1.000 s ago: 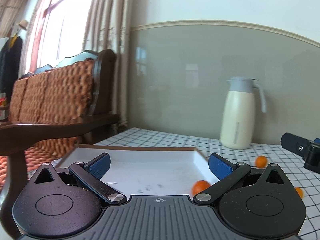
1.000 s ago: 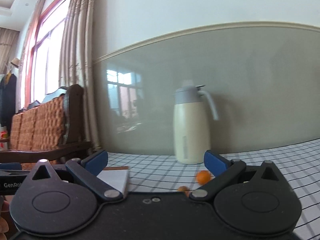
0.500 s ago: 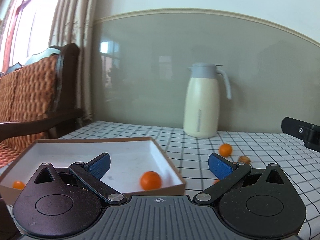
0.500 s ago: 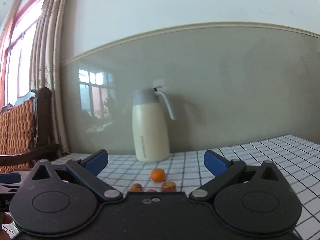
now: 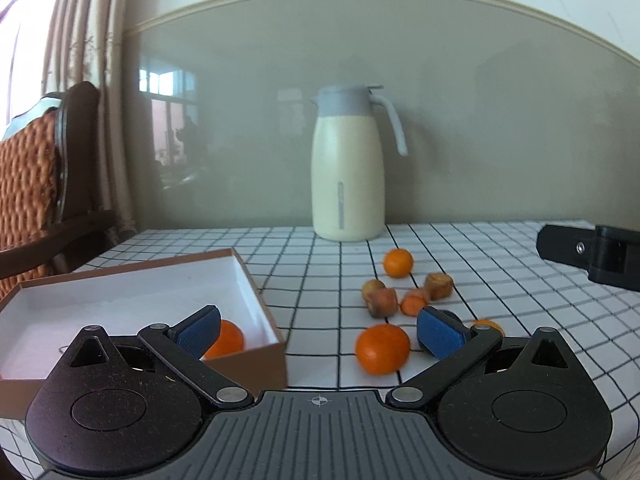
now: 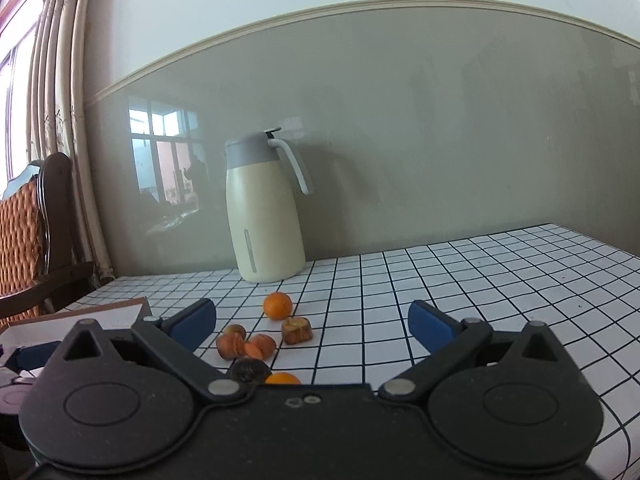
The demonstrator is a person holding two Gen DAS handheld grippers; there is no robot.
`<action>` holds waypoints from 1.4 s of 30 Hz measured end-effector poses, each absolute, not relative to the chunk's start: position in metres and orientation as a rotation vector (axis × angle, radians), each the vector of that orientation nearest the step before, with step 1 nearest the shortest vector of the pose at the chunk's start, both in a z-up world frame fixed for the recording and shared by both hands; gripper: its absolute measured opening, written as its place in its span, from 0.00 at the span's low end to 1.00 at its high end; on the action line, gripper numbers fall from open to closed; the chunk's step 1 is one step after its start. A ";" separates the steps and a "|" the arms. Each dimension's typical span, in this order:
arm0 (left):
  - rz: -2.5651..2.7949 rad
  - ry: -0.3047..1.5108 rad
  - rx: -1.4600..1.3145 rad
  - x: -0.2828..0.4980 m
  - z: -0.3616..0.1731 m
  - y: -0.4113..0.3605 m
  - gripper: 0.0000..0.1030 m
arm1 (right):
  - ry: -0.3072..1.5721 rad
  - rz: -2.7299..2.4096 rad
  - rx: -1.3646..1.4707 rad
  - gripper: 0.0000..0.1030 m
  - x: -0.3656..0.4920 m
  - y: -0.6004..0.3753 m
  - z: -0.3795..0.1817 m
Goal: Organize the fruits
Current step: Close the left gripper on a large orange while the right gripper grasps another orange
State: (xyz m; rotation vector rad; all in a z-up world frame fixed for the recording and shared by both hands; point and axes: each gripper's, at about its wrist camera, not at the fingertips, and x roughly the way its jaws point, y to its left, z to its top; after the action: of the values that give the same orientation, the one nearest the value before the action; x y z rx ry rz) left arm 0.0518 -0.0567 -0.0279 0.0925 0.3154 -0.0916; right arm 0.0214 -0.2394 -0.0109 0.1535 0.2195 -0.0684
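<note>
A brown box with a white inside (image 5: 132, 292) sits at the left and holds one orange (image 5: 226, 342). On the checked cloth, an orange (image 5: 382, 348) lies just ahead of my left gripper (image 5: 318, 334), which is open and empty. Farther back are another orange (image 5: 397, 263) and several brownish fruit pieces (image 5: 382, 302). My right gripper (image 6: 312, 326) is open and empty above the cloth; the far orange (image 6: 277, 305), the brownish pieces (image 6: 256, 346) and a near orange (image 6: 282, 379) lie ahead of it. Part of the right gripper (image 5: 592, 250) shows at the right edge of the left wrist view.
A cream jug with a grey lid (image 5: 347, 168) stands by the wall behind the fruit. A wooden chair with a woven back (image 5: 36, 184) and curtains (image 5: 92, 80) are at the left. The box corner (image 6: 120, 310) shows at the left in the right wrist view.
Both cameras have swung right: the box moved to the left of each view and the scattered fruit came into the middle. Both grippers stayed open.
</note>
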 end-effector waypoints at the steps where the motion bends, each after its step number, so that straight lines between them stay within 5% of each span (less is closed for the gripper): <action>1: -0.096 0.319 0.101 0.052 -0.029 -0.059 1.00 | 0.223 -0.069 0.149 0.94 0.020 -0.240 -0.011; 18: -0.110 0.365 0.119 0.064 -0.036 -0.080 1.00 | 0.296 -0.092 0.172 0.92 0.024 -0.254 -0.017; 21: -0.121 0.381 0.122 0.067 -0.038 -0.083 0.87 | 0.305 -0.096 0.176 0.91 0.026 -0.255 -0.018; 24: -0.120 0.407 0.114 0.071 -0.040 -0.084 0.87 | 0.316 -0.094 0.182 0.91 0.028 -0.256 -0.020; 42: -0.123 0.467 0.115 0.088 -0.049 -0.090 0.70 | 0.462 -0.054 0.203 0.63 0.056 -0.253 -0.035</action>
State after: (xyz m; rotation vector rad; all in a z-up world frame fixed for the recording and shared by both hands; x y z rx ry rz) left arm 0.0882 -0.0904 -0.0494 0.1151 0.4667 -0.1233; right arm 0.0562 -0.2526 -0.0351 0.2034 0.4623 -0.0537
